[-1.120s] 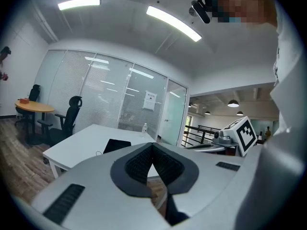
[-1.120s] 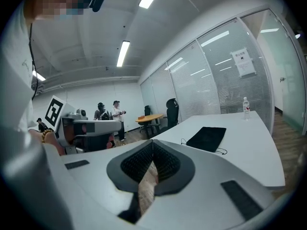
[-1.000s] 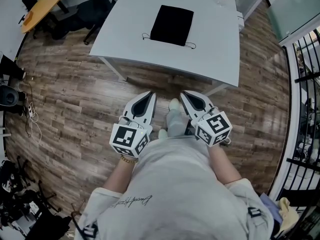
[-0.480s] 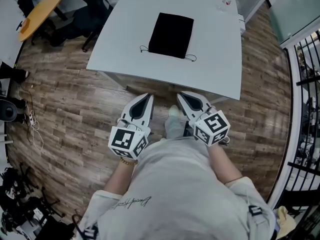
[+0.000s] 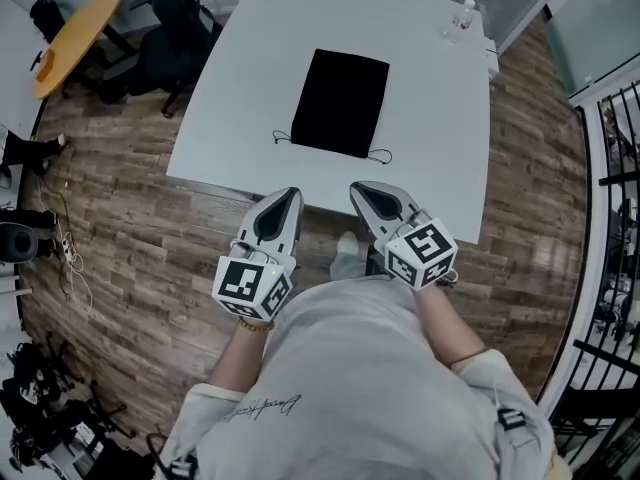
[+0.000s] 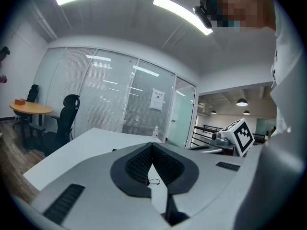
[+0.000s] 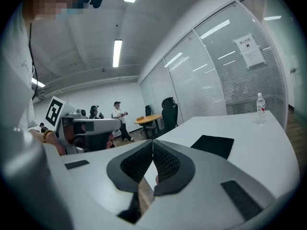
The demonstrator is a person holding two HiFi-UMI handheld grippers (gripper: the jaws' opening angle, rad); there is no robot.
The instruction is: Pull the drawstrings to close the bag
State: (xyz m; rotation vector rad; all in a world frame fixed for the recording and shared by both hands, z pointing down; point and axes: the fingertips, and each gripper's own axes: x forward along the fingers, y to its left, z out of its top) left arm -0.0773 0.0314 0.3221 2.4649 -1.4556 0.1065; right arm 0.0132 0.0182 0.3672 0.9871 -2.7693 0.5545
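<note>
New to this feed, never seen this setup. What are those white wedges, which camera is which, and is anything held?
No robot: a person holds a two-jaw tool in each hand, the left gripper and right gripper; the patterned cubes are part of them. The head view looks down from a camera on the person's head; the other two pictures look along each gripper's jaws. On the white table lies a flat black bag, its drawstrings looping out at the near end, and a water bottle stands at the far corner. Both grippers are shut on nothing, apart from the bag.
</note>
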